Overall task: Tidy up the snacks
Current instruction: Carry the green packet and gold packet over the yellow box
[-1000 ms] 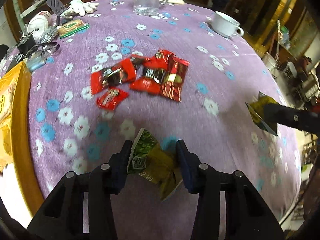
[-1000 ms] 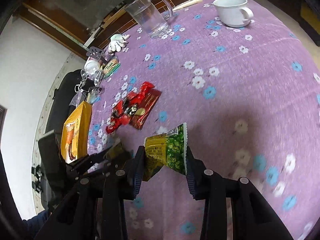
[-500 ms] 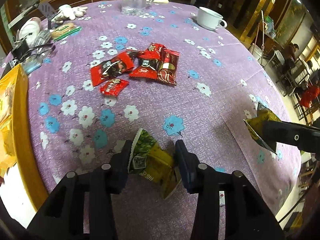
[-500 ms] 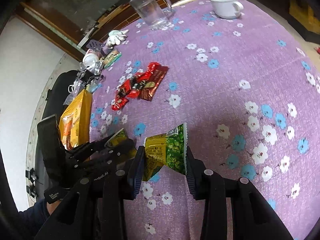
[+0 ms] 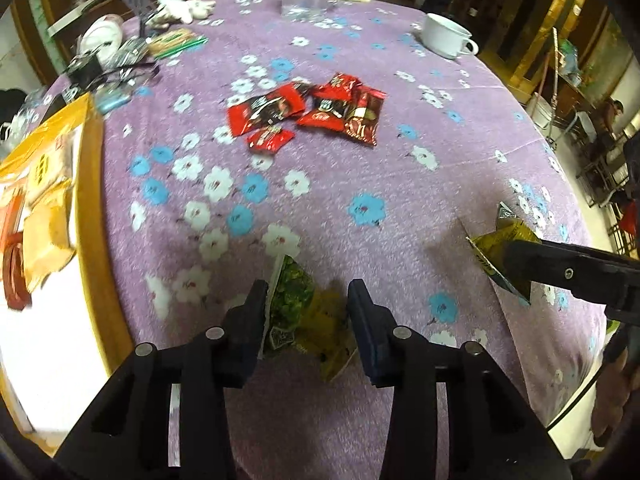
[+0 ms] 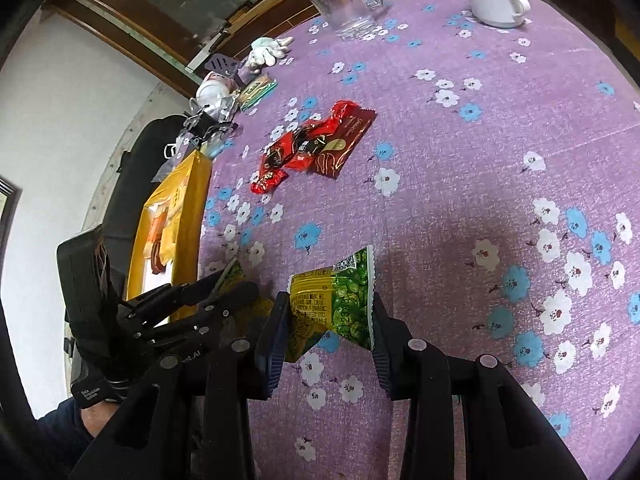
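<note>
Left wrist view: left tool point(image 5: 307, 312) pinching a green-yellow snack packet point(image 5: 298, 312) above the purple floral worktop point(image 5: 400, 184) — red snack packets point(image 5: 308, 110) piled further off.

Right wrist view: right tool point(image 6: 330, 316) clamped on a second green packet point(image 6: 336, 300) — raised clear of the worktop.

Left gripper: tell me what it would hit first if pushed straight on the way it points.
Most likely the bare purple floral tablecloth just ahead. The left gripper, its jaws shut on a green-yellow snack packet, points steeply down; the red snack packets lie farther off. Depth is unclear.
</note>
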`<state>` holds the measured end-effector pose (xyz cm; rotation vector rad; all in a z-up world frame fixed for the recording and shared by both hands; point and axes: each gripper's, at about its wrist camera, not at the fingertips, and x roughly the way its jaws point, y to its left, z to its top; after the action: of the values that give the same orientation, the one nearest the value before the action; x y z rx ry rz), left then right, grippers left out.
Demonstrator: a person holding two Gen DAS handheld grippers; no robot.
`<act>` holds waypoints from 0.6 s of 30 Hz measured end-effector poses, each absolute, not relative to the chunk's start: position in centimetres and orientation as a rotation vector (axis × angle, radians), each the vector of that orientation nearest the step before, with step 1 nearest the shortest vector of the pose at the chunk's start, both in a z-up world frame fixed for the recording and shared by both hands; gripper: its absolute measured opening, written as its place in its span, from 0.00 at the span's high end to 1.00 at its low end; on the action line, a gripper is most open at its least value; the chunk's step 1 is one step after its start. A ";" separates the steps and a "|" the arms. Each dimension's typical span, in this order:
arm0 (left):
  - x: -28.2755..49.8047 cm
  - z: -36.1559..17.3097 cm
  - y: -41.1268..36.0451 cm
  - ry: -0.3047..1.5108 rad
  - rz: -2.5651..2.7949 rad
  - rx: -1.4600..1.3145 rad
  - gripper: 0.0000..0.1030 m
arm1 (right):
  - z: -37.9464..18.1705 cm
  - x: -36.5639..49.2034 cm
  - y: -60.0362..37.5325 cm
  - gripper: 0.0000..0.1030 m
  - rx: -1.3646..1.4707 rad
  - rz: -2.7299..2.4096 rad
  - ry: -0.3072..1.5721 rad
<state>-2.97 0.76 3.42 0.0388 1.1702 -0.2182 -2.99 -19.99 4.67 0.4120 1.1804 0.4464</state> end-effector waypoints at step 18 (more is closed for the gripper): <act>-3.5 1.7 -0.4 1.206 -0.325 0.199 0.44 | 5.9 -4.8 -20.2 0.63 0.430 0.350 1.119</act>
<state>-3.54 -0.41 1.68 0.1994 1.2057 -0.3245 -4.84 -20.24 5.91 0.4299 1.1194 0.3502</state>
